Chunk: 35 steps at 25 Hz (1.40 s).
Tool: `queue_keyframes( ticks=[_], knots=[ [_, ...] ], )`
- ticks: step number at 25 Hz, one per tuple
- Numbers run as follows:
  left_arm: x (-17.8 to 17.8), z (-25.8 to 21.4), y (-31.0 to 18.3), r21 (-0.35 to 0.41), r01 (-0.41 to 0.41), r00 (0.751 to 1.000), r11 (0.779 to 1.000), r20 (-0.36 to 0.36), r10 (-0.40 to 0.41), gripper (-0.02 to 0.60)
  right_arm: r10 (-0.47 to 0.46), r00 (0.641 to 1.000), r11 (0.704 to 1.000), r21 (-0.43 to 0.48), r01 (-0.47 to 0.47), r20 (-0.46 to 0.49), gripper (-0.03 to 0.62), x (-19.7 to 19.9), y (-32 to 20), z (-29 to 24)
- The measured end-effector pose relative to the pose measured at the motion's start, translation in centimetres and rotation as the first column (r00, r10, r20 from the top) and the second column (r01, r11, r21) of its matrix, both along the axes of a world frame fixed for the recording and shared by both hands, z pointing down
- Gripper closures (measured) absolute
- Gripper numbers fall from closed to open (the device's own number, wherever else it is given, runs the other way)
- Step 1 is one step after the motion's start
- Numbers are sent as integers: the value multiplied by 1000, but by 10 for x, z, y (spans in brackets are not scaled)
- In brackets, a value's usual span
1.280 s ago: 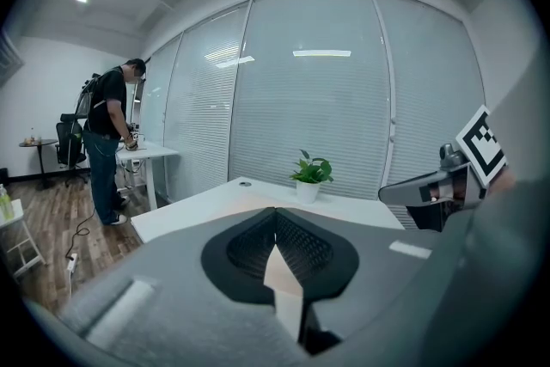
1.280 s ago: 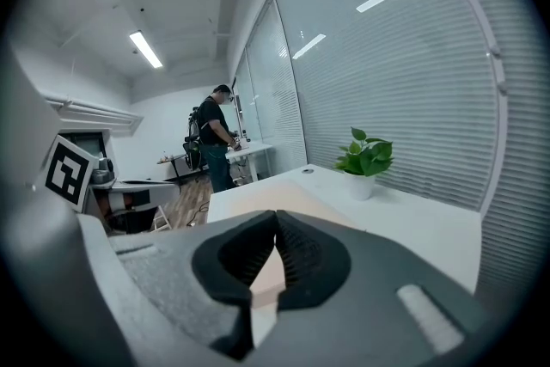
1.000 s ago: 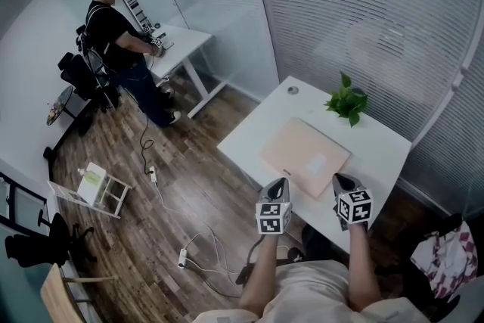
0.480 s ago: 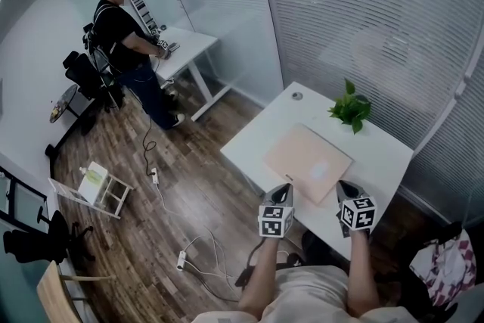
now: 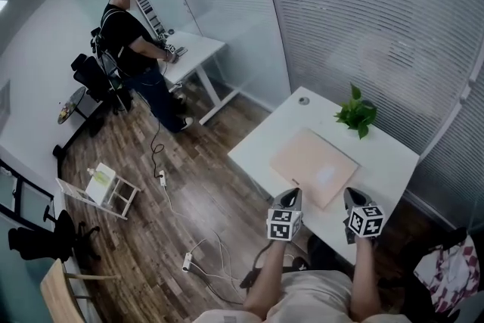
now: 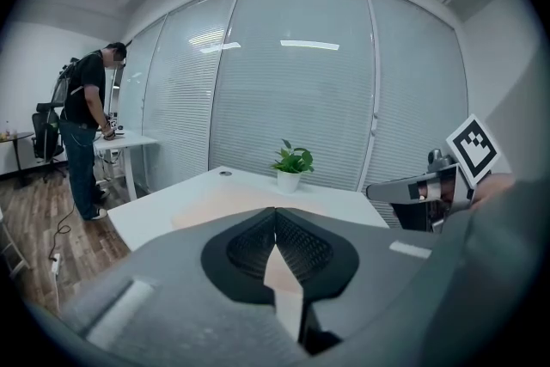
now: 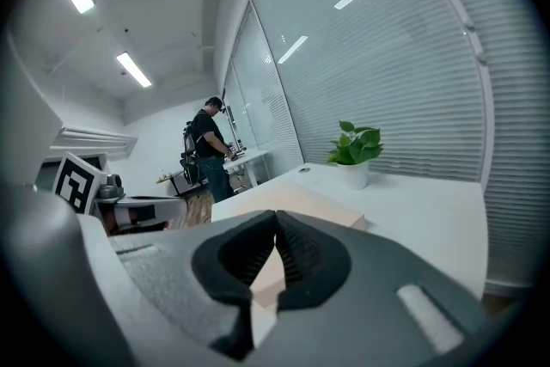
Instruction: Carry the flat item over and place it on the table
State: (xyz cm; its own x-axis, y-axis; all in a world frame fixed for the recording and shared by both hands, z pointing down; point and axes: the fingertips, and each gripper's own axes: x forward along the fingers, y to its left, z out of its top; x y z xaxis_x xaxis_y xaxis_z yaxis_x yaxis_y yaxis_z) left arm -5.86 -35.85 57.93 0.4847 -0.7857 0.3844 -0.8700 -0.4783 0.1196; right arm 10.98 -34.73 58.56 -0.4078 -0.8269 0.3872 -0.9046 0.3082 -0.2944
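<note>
A flat pale pink item (image 5: 314, 166) lies on the white table (image 5: 265, 147); it also shows in the left gripper view (image 6: 225, 207) and the right gripper view (image 7: 320, 207). My left gripper (image 5: 290, 197) hovers at the table's near edge, just short of the item's near left side, jaws shut with nothing between them (image 6: 275, 216). My right gripper (image 5: 353, 197) is level with it, by the item's near right corner, its ribbed pads closed together and holding nothing (image 7: 277, 224). Each gripper view shows the other gripper off to its side.
A small potted plant (image 5: 357, 116) stands at the table's far side by the blind-covered glass wall. A person (image 5: 132, 41) stands at another white desk (image 5: 198, 51) far left. Cables and a power strip (image 5: 189, 261) lie on the wood floor, beside a small white rack (image 5: 102, 189).
The whole scene sits slightly further right and lower in the head view. Both grippers stay shut at the table's near edge beside the pink item.
</note>
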Motion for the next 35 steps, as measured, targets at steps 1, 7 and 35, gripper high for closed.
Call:
queue_keyframes(
  ticks=[1,7,35],
  knots=[
    [1,-1,-1,-1,-1,1000,1000,-7,1,574,5,1000,1000,4,-5,11,592,1,-2,-2],
    [-5,-7,-3,14,24,1000,1000,0,-24,574,-11,1000,1000,-5,11,-2,592,0,-5,1],
    [-15,-14,8,29,23,997,999,-81,-20,575,-82,994,997,10,83,-77,592,-12,3,3]
  ],
)
